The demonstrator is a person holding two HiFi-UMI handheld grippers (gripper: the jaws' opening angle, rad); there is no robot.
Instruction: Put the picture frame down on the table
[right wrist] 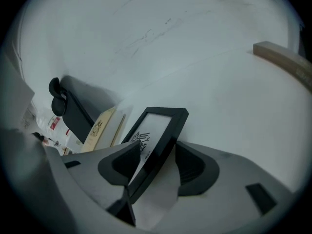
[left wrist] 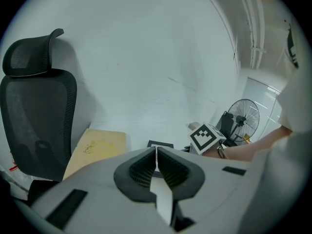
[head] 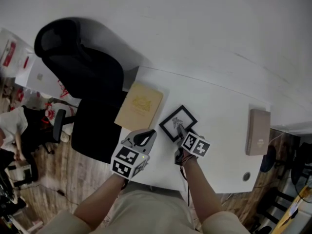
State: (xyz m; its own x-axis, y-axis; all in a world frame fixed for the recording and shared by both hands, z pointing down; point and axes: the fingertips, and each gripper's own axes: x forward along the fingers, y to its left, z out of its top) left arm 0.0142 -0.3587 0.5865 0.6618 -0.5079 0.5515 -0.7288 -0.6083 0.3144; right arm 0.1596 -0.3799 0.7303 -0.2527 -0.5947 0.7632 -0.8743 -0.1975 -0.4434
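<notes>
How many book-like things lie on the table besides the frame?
2. A tan book lies at the table's left end by the chair; a grey book lies near the right end. The arms may hide more at the front edge.

"FROM" beneath the drawing in the picture frame (right wrist: 155, 133)

A broad bare stretch of the table (head: 222, 113) is lying open between the picture frame (head: 176, 122) and the long box (head: 258, 131) at the right edge. On the left, a flat tan book (head: 139, 106) is sitting just beside the frame, narrowing that side. The black chair (head: 83, 77) is crowding the table's left end, and the wall (head: 195, 28) is closing off the far side.
</notes>
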